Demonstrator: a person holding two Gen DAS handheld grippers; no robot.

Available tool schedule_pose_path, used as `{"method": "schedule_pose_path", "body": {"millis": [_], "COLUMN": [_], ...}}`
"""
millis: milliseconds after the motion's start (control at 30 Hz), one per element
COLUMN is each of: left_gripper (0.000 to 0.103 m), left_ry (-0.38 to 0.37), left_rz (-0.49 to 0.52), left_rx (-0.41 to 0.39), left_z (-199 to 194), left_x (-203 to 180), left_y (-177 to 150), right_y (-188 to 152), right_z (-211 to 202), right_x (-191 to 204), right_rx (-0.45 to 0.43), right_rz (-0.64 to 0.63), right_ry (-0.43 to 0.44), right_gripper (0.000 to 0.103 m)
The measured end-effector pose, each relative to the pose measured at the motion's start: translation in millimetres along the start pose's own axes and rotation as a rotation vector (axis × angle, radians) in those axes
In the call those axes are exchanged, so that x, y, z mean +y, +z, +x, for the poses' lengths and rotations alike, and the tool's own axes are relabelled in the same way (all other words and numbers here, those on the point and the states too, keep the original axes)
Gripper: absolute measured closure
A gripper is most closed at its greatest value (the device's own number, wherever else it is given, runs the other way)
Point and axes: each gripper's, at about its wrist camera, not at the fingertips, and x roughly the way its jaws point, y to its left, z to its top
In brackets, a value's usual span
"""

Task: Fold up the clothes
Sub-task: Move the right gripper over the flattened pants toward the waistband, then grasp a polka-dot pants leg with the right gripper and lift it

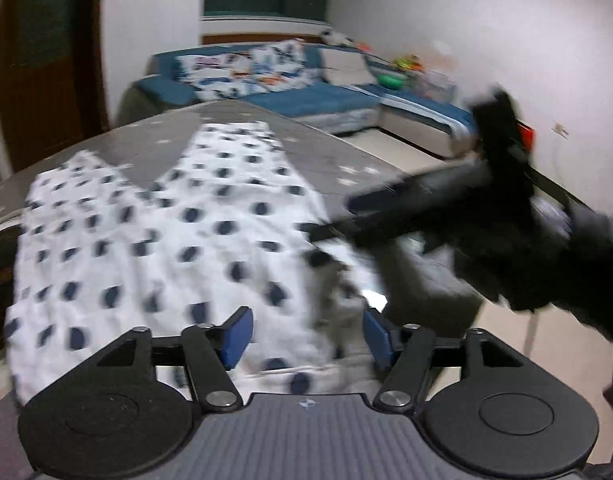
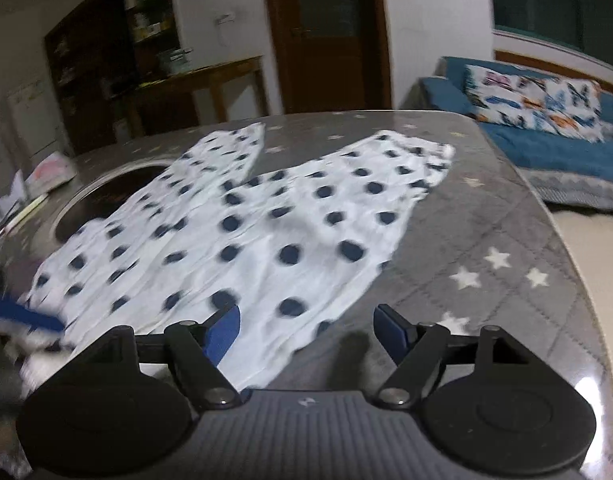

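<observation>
Polka-dot trousers lie spread on the star-patterned table, legs toward twelve o'clock. Left gripper and right gripper hover released at the waistband, grasping nothing; the first fold apparently awaits a pinch.

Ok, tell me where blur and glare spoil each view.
Left wrist view: the right hand-held gripper is heavily motion-smeared and the polka-dot garment is soft. Right wrist view: the garment's dots streak slightly, and glare glints on the table edge.

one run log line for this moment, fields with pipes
stage: pre-grasp | garment: polka-dot pants spread flat on star-print table | left tool open over waist edge | right tool open, empty
</observation>
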Motion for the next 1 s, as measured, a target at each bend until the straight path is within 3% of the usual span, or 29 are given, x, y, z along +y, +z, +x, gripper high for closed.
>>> {"method": "schedule_pose_path", "body": {"millis": [267,467,533,600,833,1000], "left_gripper": [0.037,0.066,0.083,0.087,0.088,0.088], "left_ry": [0.044,0.031,0.022,-0.004,-0.060,-0.076], "left_rz": [0.121,0.093,0.072,0.030,-0.058,-0.100], "left_rx": [0.027,0.066,0.067,0.065,0.040,0.015], "left_z": [29.5,48.0,47.5,45.8,34.3,25.7], "left_x": [-25.0,-13.4,-6.6,2.4,22.1,34.9], "left_y": [-4.8,-6.3,-3.1,1.0,12.0,17.2], "right_y": [30.0,66.5,81.9,94.4,132.2,146.2], "right_z": [19.9,50.3,66.9,83.6,143.0,176.5], "right_x": [-34.0,-62.4,-75.7,-86.2,-113.5,-120.4], "right_rx": [0.004,0.004,0.007,0.016,0.018,0.039], "right_rz": [0.082,0.136,0.164,0.179,0.213,0.215], "right_ry": [-0.038,-0.078,-0.102,-0.122,-0.195,-0.259], "right_gripper": [0.029,0.038,0.042,0.047,0.056,0.072]}}
